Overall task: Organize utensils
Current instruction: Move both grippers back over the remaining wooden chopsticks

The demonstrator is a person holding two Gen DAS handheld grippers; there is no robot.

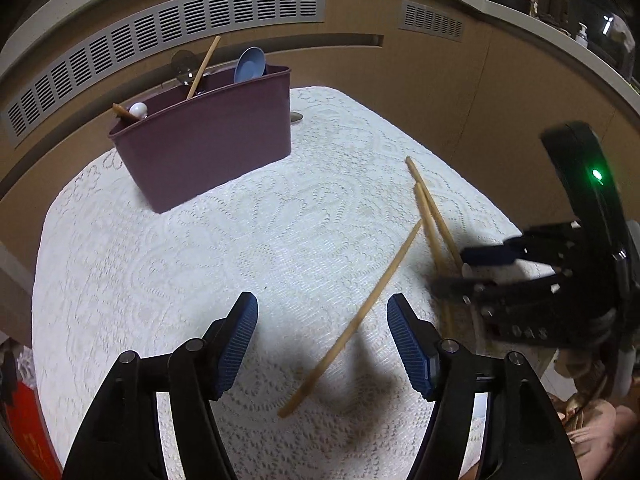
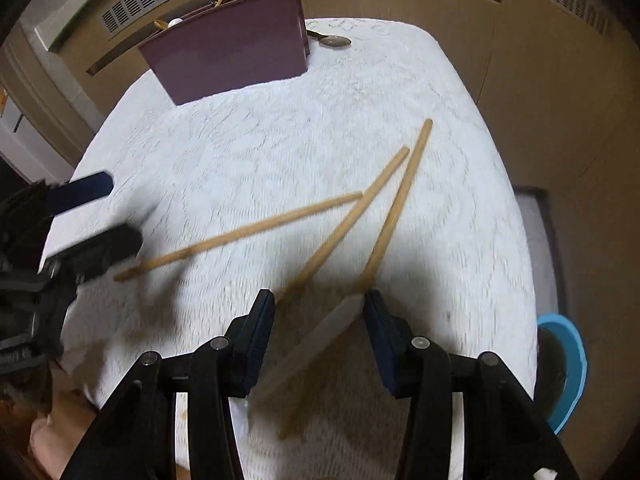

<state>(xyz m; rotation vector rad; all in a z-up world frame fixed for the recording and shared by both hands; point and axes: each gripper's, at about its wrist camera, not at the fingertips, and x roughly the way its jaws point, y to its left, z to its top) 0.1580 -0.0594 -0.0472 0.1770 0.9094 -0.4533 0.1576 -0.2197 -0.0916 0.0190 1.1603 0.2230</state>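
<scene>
My right gripper (image 2: 319, 312) jaws spread around two pale wooden chopsticks (image 2: 394, 204) on the white lace tablecloth (image 2: 280, 140), my left gripper (image 1: 322, 338) jaws wide over a third chopstick (image 1: 360, 312), well short of the maroon plastic utensil caddy (image 1: 208, 144), I judge closing could scissor the crossed pair apart.

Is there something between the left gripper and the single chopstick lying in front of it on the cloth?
Nothing visible. The left gripper is open, and the chopstick lies on bare white cloth between and just ahead of its fingers. The other two chopsticks lie off to the right, near the right gripper.
</scene>
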